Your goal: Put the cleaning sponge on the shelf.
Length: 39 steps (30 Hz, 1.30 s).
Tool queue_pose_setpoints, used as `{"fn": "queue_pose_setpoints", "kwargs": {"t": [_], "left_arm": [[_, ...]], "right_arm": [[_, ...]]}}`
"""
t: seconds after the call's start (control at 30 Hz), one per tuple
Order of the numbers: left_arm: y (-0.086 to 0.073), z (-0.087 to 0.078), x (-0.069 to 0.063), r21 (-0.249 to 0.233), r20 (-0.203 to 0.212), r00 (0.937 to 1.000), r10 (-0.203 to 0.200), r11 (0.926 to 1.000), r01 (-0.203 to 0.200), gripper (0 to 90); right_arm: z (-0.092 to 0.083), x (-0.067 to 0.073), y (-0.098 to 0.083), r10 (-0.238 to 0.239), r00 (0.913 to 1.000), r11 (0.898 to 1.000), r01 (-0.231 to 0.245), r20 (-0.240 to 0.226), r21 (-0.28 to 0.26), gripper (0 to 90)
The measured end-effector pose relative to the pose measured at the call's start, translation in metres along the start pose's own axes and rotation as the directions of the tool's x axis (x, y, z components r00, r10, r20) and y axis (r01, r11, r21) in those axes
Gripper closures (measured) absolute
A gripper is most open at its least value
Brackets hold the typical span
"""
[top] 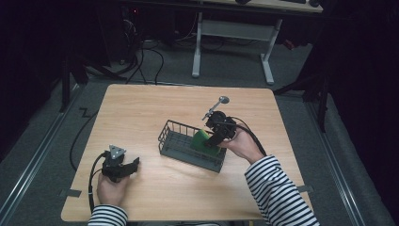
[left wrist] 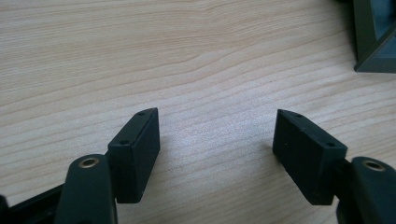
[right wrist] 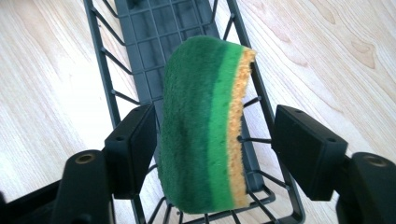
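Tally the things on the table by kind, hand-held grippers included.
Wire basket: 1
Green and yellow sponge: 1
Metal utensil with a round end: 1
Hand-held grippers: 2, left hand-held gripper, right hand-held gripper
Total: 5

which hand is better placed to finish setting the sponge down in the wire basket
Right. The right gripper sits over the basket with its fingers either side of the sponge, which stands on edge inside it. The left gripper rests open on the table, apart from the basket.

Green-and-yellow sponge (right wrist: 205, 126), dark grey wire basket (right wrist: 140, 56), black-and-white striped sleeve (top: 277, 188).
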State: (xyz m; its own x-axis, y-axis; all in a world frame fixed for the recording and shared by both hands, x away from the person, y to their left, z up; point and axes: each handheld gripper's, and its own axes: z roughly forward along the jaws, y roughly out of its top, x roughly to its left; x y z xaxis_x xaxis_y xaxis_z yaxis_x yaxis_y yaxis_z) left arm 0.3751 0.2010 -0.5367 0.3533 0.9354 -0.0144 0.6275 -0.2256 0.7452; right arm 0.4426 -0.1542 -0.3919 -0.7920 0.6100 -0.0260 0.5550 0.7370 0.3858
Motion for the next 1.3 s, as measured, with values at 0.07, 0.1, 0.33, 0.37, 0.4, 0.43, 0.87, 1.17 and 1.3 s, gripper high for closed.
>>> {"fn": "queue_pose_setpoints", "kwargs": {"t": [0.07, 0.1, 0.33, 0.37, 0.4, 0.43, 0.87, 1.17, 1.3], "left_arm": [[0.000, 0.000, 0.000, 0.000, 0.000, 1.0000, 0.000, 1.0000, 0.000, 32.5], [0.000, 0.000, 0.000, 0.000, 0.000, 1.0000, 0.000, 1.0000, 0.000, 32.5], [0.000, 0.000, 0.000, 0.000, 0.000, 1.0000, 0.000, 1.0000, 0.000, 32.4], [0.000, 0.000, 0.000, 0.000, 0.000, 1.0000, 0.000, 1.0000, 0.000, 32.4], [0.000, 0.000, 0.000, 0.000, -0.001, 1.0000, 0.001, 1.0000, -0.001, 32.4], [0.000, 0.000, 0.000, 0.000, -0.001, 1.0000, 0.001, 1.0000, -0.001, 32.4], [0.000, 0.000, 0.000, 0.000, -0.001, 1.0000, 0.000, 1.0000, 0.000, 32.4], [0.000, 0.000, 0.000, 0.000, -0.001, 1.0000, 0.000, 1.0000, 0.000, 32.4], [0.000, 0.000, 0.000, 0.000, -0.001, 1.0000, 0.000, 1.0000, 0.000, 32.4]], "right_arm": [[-0.001, 0.000, -0.001, 0.003, 1.0000, 1.000, -0.003, -0.004, -0.012, 32.6], [-0.002, 0.000, -0.001, 0.007, 1.0000, 1.000, -0.007, -0.007, -0.020, 33.0], [-0.015, -0.007, -0.013, 0.056, 0.9984, 0.993, -0.056, -0.007, -0.108, 37.0], [-0.017, -0.009, -0.015, 0.066, 0.9978, 0.991, -0.066, -0.005, -0.117, 38.0], [-0.019, -0.011, -0.018, 0.070, 0.9975, 0.990, -0.070, 0.000, -0.126, 39.0], [-0.021, -0.012, -0.021, 0.086, 0.9963, 0.988, -0.085, 0.000, -0.132, 40.1], [-0.042, -0.029, -0.062, 0.217, 0.9757, 0.951, -0.203, 0.034, -0.233, 45.3], [-0.057, -0.041, -0.089, 0.286, 0.9573, 0.918, -0.262, 0.039, -0.297, 46.0], [-0.065, -0.044, -0.098, 0.302, 0.9521, 0.909, -0.272, 0.048, -0.316, 46.6]]}}
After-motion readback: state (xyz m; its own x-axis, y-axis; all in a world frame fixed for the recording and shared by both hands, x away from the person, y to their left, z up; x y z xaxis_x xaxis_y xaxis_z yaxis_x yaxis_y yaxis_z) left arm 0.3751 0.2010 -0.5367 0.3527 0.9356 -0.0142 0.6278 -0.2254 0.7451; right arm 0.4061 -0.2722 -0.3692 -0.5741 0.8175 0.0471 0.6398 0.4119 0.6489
